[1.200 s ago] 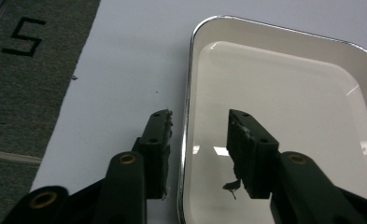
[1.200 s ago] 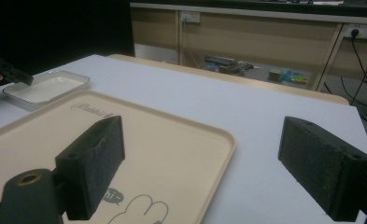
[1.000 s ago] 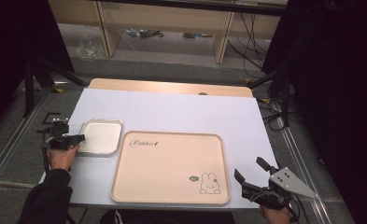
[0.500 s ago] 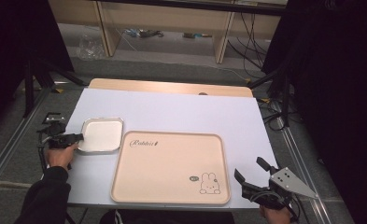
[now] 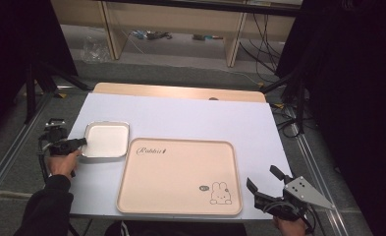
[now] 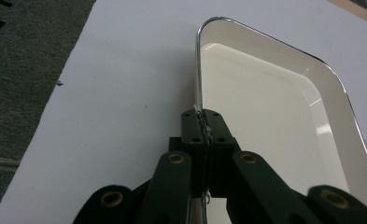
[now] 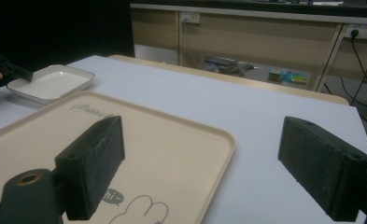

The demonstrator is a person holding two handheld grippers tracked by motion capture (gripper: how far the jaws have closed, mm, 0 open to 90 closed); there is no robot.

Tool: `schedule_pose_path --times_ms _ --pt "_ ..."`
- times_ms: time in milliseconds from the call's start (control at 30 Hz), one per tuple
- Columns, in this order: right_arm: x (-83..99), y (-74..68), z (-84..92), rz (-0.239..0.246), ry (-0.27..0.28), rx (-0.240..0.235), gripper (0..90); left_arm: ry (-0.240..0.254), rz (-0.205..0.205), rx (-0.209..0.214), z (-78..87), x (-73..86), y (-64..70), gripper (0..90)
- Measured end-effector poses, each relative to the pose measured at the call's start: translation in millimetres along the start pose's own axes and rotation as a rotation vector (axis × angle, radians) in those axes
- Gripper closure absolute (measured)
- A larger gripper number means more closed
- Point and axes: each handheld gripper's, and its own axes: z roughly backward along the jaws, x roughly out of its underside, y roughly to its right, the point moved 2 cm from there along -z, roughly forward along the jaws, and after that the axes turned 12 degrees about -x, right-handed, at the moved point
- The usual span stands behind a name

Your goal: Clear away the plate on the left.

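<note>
A dim room with wooden shelving and loose cables on the floor lies behind the table (image 5: 190,118), whose white top is edged at the far side by a bare wooden strip. The small white tray (image 5: 106,140) with a metal rim sits near the table's left edge, just beside the far left corner of the large beige tray (image 5: 178,177), which bears a rabbit drawing and lies close to the near edge. The far half of the white top and a strip along the right side stand bare, leaving open room there. The left claw (image 5: 78,143) comes in from over the left edge and is closed on the small white tray's left rim; in the left gripper view its jaws (image 6: 203,122) meet with the thin rim pinched between the pads. Those jaws have just been closing, and against the picture a second ago, where the claw reached the tray's near left corner, its tip now sits farther along the rim's left side, with the tray resting in much the same spot. The right claw (image 5: 265,183) hangs off the table's near right corner, well apart from both trays, in the same place as before, its jaws spread wide with nothing between them (image 7: 200,163).
</note>
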Motion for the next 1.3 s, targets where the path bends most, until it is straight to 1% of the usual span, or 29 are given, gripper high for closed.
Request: schedule_pose_path --times_ms 33,100,167,233,267,367,400,433,467,500,533,567,600,633,667,700,767,800,833,867,900,967,1000,1033,1100,1167,1200,1233,1300 --pt "0.2 0.6 -0.5 0.0 0.021 0.004 15.2 0.015 0.011 0.01 2.6 -1.5 1.0 88.2" --pt "0.1 0.7 -0.3 0.002 0.022 0.005 15.2 0.022 0.018 0.027 5.1 -3.0 1.4 88.1" --pt "0.2 0.1 -0.3 -0.005 0.019 0.002 15.2 0.023 0.012 0.033 6.5 -3.5 2.2 88.1" --pt "0.0 0.1 0.8 -0.004 0.0 0.005 15.2 0.031 0.002 0.034 9.3 -4.1 4.2 88.1" --pt "0.4 -0.9 -1.0 -0.016 0.023 -0.007 15.2 0.038 0.003 0.048 12.2 -4.3 6.8 88.1" --pt "0.4 -0.7 -1.0 -0.012 0.023 -0.006 15.2 0.044 -0.012 0.07 16.9 -4.1 12.8 88.1" --pt "0.0 -0.1 0.6 -0.007 -0.001 0.007 15.2 0.046 -0.018 0.075 18.2 -3.7 15.1 88.1" --pt "0.0 -0.1 0.6 -0.007 -0.001 0.007 15.2 0.046 -0.018 0.075 18.2 -3.7 15.1 88.1" --pt "0.1 -0.3 0.4 -0.011 0.003 0.006 15.2 0.04 -0.025 0.093 20.6 -2.9 20.3 88.1" --pt "0.1 -0.3 0.4 -0.011 0.003 0.006 15.2 0.04 -0.025 0.093 20.6 -2.9 20.3 88.1" --pt "0.1 0.7 0.0 0.003 0.021 0.008 15.2 0.044 -0.025 0.115 22.6 -2.2 24.6 88.2" --pt "0.1 0.8 0.0 0.002 0.022 0.007 15.2 0.041 -0.027 0.128 23.7 -1.8 27.3 88.1" --pt "0.1 0.8 0.0 0.002 0.022 0.007 15.2 0.041 -0.027 0.128 23.7 -1.8 27.3 88.2" --pt "0.1 0.7 -0.1 0.0 0.021 0.008 15.2 0.037 -0.032 0.148 26.0 -0.5 32.8 88.2" --pt "0.1 0.7 -0.1 0.0 0.021 0.008 15.2 0.037 -0.032 0.148 26.0 -0.5 32.8 88.1" --pt "0.0 0.3 0.5 -0.002 0.007 0.007 15.2 0.035 -0.048 0.179 28.0 1.1 39.7 88.1" --pt "0.3 -1.0 0.6 -0.018 -0.001 0.007 15.2 0.038 -0.069 0.187 30.8 3.2 47.3 88.1" --pt "0.2 -1.0 0.6 -0.017 -0.001 0.007 15.2 0.043 -0.092 0.196 32.0 4.4 50.4 88.1" --pt "0.0 0.1 0.7 -0.003 0.001 0.007 15.2 0.05 -0.099 0.199 33.7 5.9 54.7 88.1" --pt "0.1 0.3 0.7 -0.004 0.001 0.008 15.2 0.053 -0.111 0.205 35.2 7.2 58.8 88.1" --pt "0.1 0.9 -0.2 0.0 0.022 0.009 15.2 0.049 -0.12 0.211 36.7 8.5 63.2 88.1" --pt "0.2 0.0 0.7 -0.008 0.01 0.0 15.2 0.04 -0.144 0.235 38.7 11.9 72.0 88.1" --pt "0.2 0.0 0.7 -0.008 0.01 0.0 15.2 0.04 -0.144 0.235 38.7 11.9 72.0 88.1" --pt "0.1 1.3 -0.1 0.009 0.023 0.011 15.2 0.038 -0.167 0.247 39.4 15.1 81.4 88.1" --pt "0.3 0.8 -0.1 0.002 0.021 0.009 15.2 0.026 -0.194 0.26 40.6 18.2 89.7 88.1" --pt "0.3 0.7 -0.2 0.003 0.021 0.009 15.2 0.023 -0.202 0.281 41.4 21.1 96.9 88.2" --pt "0.3 0.7 -0.2 0.003 0.021 0.009 15.2 0.023 -0.202 0.281 41.4 21.1 96.9 88.1" --pt "0.3 0.6 0.0 0.002 0.017 0.011 15.2 0.014 -0.218 0.305 42.5 25.3 105.0 88.1" --pt "0.3 0.8 -0.3 0.001 0.02 0.009 15.2 0.007 -0.24 0.314 43.1 29.2 111.8 88.1"
